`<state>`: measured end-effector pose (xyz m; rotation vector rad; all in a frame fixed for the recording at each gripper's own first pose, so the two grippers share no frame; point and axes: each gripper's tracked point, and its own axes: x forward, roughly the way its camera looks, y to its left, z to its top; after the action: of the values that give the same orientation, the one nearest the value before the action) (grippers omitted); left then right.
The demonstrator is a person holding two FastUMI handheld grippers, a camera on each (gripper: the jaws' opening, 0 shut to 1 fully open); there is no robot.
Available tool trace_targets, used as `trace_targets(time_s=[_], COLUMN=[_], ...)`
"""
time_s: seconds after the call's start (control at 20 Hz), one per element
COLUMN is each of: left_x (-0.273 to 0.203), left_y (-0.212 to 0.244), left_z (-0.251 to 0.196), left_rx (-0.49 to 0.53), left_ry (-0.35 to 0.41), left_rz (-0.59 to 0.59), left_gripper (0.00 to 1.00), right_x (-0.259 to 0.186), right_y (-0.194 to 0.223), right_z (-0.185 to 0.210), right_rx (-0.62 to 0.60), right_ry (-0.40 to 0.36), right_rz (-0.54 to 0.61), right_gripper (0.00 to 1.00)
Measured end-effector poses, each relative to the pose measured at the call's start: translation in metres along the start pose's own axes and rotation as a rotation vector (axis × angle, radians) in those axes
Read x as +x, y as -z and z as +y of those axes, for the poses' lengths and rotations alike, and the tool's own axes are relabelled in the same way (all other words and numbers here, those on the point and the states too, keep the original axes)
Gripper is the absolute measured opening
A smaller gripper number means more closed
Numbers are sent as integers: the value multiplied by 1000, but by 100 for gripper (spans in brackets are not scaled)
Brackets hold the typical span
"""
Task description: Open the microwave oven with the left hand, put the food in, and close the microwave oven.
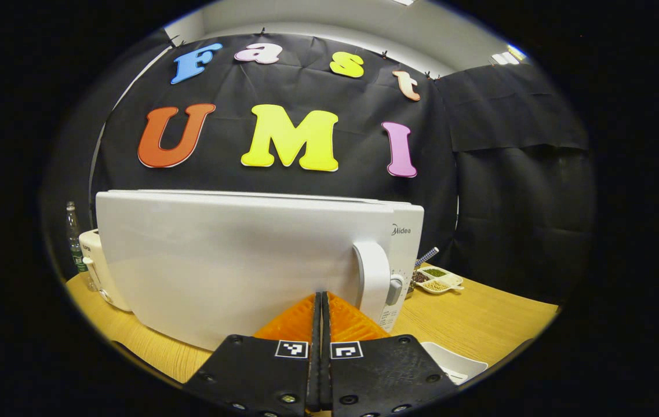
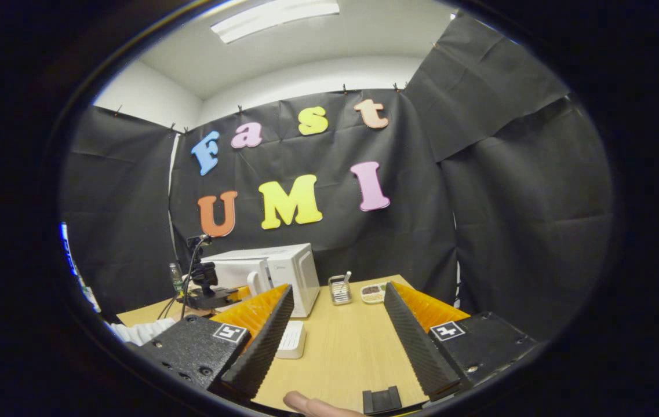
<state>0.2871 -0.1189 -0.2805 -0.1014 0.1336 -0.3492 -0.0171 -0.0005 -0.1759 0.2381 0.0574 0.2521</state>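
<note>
L claw (image 1: 321,301): I keep it pinched narrow, empty, just before microwave (image 1: 248,260) door handle (image 1: 372,281), ready to hook.
R claw (image 2: 338,324): wide, empty, well back from microwave, awaiting food.
Microwave: on bench (image 2: 346,347), door closed.

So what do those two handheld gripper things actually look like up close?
The left gripper and the right gripper each have two long ribbed fingers on black plastic blocks with screws, and each block bears a small square black-and-white marker. In the right gripper view, a white sleeve shows behind the far gripper.
</note>
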Motion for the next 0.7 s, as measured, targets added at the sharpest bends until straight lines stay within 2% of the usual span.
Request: trace_targets(time_s=[0.2,0.3,0.4,0.45,0.5,0.55,0.7], left_x=[17,19,29,27,28,30,29], left_y=[4,-5,-10,-2,-8,-3,-5], left_z=[3,-3,4,3,1,2,1], left_rx=[7,16,30,0,-18,-39,-85], left_ry=[-23,4,-37,-45,-57,-58,-56], left_rz=[14,-12,-27,27,9,52,64], left_gripper=[0,1,1,1,2,1,1], right_x=[19,29,39,44,48,50,53], right_y=[10,15,23,28,34,40,45], right_z=[-12,-14,-16,-18,-21,-25,-28], right_rx=[14,20,37,47,56,65,81], right_ry=[-1,-9,-23,-26,-24,-14,3], right_rz=[14,20,30,42,54,67,90], right_gripper=[100,100,100,100,100,100,100])
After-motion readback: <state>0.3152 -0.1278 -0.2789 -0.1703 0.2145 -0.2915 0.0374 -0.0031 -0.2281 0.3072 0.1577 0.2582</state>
